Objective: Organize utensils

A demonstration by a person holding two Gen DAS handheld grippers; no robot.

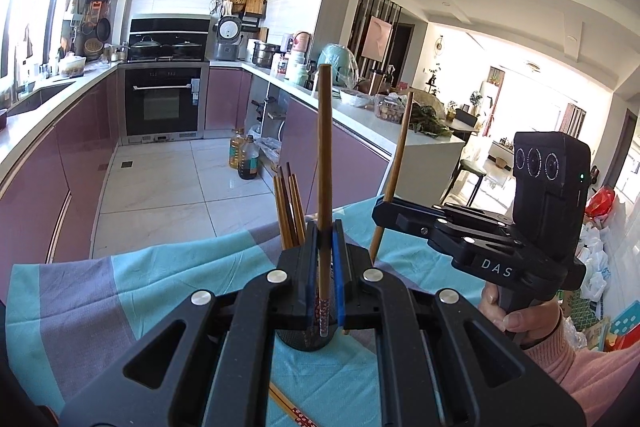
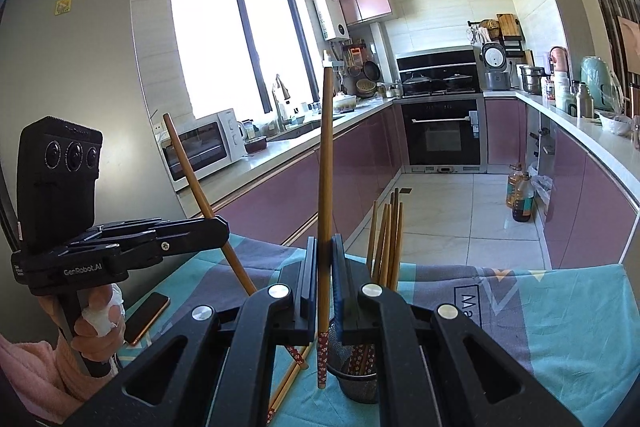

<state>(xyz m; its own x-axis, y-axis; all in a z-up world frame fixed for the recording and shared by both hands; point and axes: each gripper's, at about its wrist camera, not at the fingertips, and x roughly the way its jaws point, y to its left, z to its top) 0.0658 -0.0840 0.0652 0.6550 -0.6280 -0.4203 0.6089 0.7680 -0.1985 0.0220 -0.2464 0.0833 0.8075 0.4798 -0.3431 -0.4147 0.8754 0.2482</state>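
My left gripper (image 1: 325, 247) is shut on a brown chopstick (image 1: 325, 155), upright, its patterned end just above a black mesh holder (image 1: 301, 341). Several chopsticks (image 1: 289, 211) stand in the holder. My right gripper (image 2: 325, 263) is shut on another brown chopstick (image 2: 326, 163), upright, its patterned tip hanging left of the holder (image 2: 358, 383). Each gripper shows in the other's view, the right (image 1: 386, 213) and the left (image 2: 218, 227), each holding its chopstick tilted. Loose chopsticks (image 2: 294, 377) lie on the cloth beside the holder.
The table carries a teal and grey cloth (image 1: 160, 287). A phone (image 2: 147, 317) lies on it near the left hand. Beyond the table edge are the kitchen floor, purple cabinets (image 2: 352, 163) and an oven (image 1: 162, 101).
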